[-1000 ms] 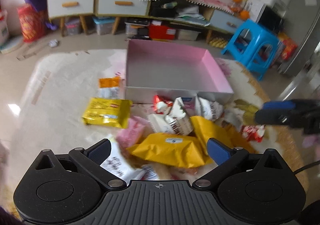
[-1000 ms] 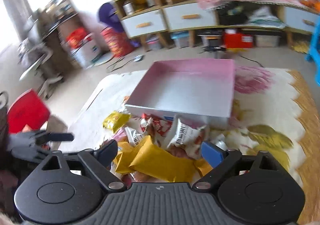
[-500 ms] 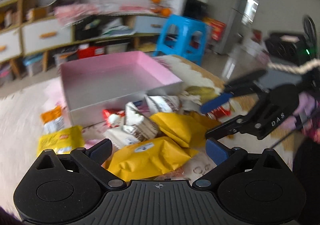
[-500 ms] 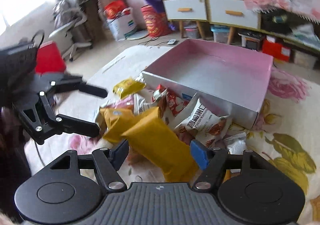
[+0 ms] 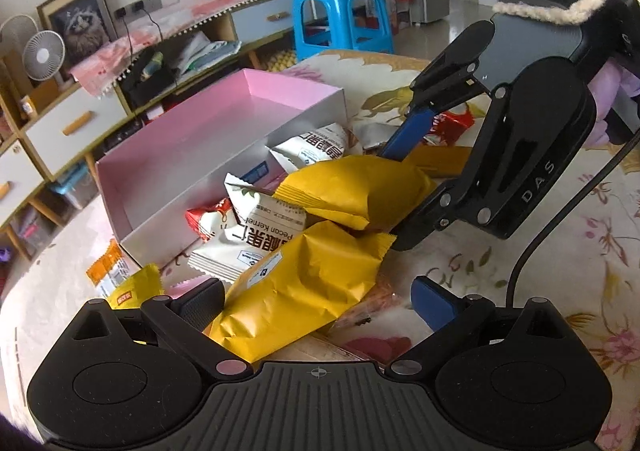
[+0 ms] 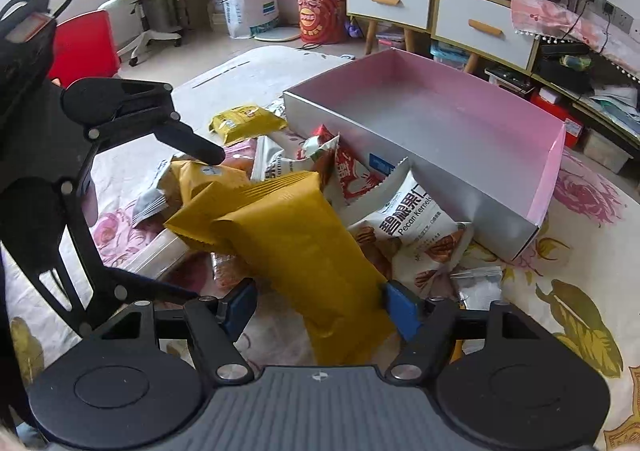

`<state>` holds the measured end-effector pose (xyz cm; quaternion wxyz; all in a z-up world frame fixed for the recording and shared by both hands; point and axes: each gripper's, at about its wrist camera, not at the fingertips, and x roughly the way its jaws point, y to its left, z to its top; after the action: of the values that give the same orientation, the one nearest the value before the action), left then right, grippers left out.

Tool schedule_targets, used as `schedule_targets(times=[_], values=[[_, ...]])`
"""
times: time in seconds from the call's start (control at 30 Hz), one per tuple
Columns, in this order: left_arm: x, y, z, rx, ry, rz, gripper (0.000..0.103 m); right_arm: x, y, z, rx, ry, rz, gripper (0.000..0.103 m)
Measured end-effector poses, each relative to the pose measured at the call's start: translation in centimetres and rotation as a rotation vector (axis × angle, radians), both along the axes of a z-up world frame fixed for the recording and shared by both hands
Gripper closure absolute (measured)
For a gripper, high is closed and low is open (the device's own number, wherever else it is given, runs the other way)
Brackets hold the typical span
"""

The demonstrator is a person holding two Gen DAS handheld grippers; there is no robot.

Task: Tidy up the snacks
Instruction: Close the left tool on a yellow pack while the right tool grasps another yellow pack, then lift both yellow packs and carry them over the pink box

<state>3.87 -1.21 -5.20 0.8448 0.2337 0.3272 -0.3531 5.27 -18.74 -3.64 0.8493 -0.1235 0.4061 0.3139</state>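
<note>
Between the right gripper's (image 6: 318, 309) 2 blue pads sits the near end of a long yellow snack pack (image 6: 296, 247), angled up and away toward the pile; the right pad (image 6: 400, 307) touches the pack's edge, the left pad (image 6: 240, 305) stands apart from it, so the jaws read as partly closed around the pack but not yet pinching. Ahead and to the right of it lies the pink-lined box (image 6: 460, 187), holding no snacks. The left gripper (image 5: 316, 297) is spread wide, straddling the near end of a 2nd yellow pack (image 5: 296, 291); neither pad clearly bears on it, so it grips nothing. From the left wrist view the right gripper (image 5: 404, 179) comes in from the right, its fingers either side of the farther yellow pack (image 5: 360, 189). Handling judgement: these packs look light, puffed and crinkly, soft film that will dent and could slide between smooth pads; contents may be brittle. Best hold is across the flat width near the crimped end seam or mid-body, with modest squeeze. White pecan-kernel pouches (image 6: 408, 227) and a red-and-white sachet (image 6: 352, 175) lie just beyond the right gripper's pack, against the box's near wall, some overlapping it, so lifting may drag neighbours. Rest of the pile sits on a floral cloth (image 6: 560, 315) directly below both grippers.
</note>
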Motion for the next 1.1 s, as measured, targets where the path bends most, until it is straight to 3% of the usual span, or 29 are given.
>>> schedule_targets(times=[0.2, 0.23, 0.37, 0.5, 0.67, 0.83, 1.1], values=[[0.6, -0.1, 0.1, -0.011, -0.015, 0.048, 0.019, 0.4, 0.6, -0.8, -0.032, -0.023, -0.022, 0.042], [0.6, 0.0, 0.2, -0.012, -0.018, 0.061, 0.027, 0.4, 0.7, -0.9, -0.033, -0.028, -0.026, 0.044], [1.0, 0.0, 0.5, -0.016, -0.014, 0.088, 0.032, 0.3, 0.6, -0.7, -0.031, -0.04, -0.039, 0.051], [0.5, -0.4, 1.0, -0.012, -0.039, 0.101, 0.044, 0.2, 0.5, -0.2, -0.011, -0.055, -0.059, 0.065], [0.3, -0.2, 1.8, -0.035, -0.056, 0.139, 0.058, 0.3, 0.0, 0.5, 0.031, -0.052, -0.078, 0.068], [0.6, 0.6, 2.9, -0.09, -0.058, 0.21, 0.067, 0.1, -0.3, 1.1, 0.058, -0.059, -0.098, 0.071], [2.2, 2.7, 4.6, -0.216, -0.015, 0.368, 0.074, 0.2, -0.7, 2.3, 0.13, -0.069, -0.149, 0.072]])
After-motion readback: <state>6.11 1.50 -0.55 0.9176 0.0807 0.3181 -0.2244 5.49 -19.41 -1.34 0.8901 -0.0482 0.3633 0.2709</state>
